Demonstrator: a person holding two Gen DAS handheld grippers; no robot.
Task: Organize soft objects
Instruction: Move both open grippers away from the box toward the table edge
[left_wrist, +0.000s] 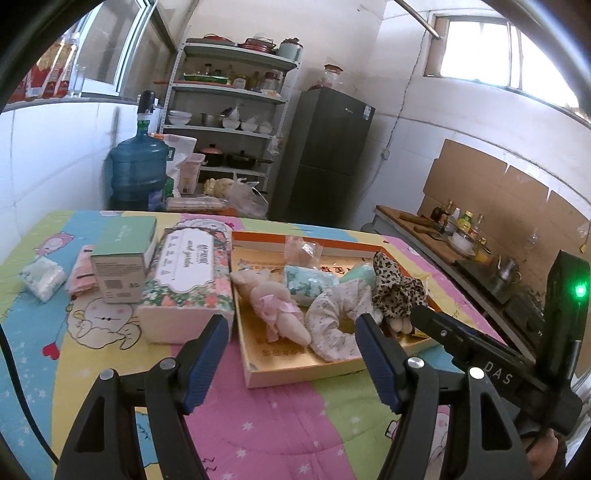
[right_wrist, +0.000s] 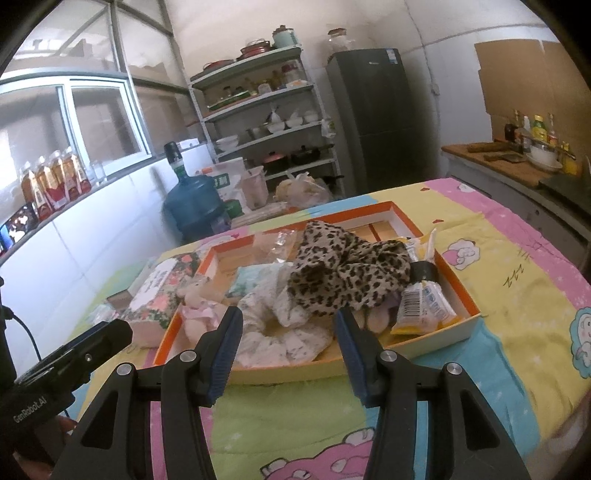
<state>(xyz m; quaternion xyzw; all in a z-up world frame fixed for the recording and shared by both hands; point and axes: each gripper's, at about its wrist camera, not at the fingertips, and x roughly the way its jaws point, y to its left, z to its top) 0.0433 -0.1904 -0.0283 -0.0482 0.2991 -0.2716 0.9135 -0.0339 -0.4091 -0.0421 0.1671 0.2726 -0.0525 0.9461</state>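
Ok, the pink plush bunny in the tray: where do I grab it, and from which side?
Judging by its pose, grip the pink plush bunny across its waist at the ribbon bow, the narrowest part. It lies lengthwise along the tray's left wall, so come from above with the left gripper, whose jaws are open, straddling the body crosswise. The floral scrunchie crowds its right side.

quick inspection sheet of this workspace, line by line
surface: cartoon-print quilt covers the table.
job's things: orange-rimmed tray holds pink plush, white floral scrunchie, leopard scrunchie, teal pouch.
clutter: floral tissue box and green box beside the tray; yellow snack packet inside it.
grippers: left gripper and right gripper, jaws open, empty, before the tray.
cables: black cable at left edge.
surroundings: shelf rack, fridge, water jug.
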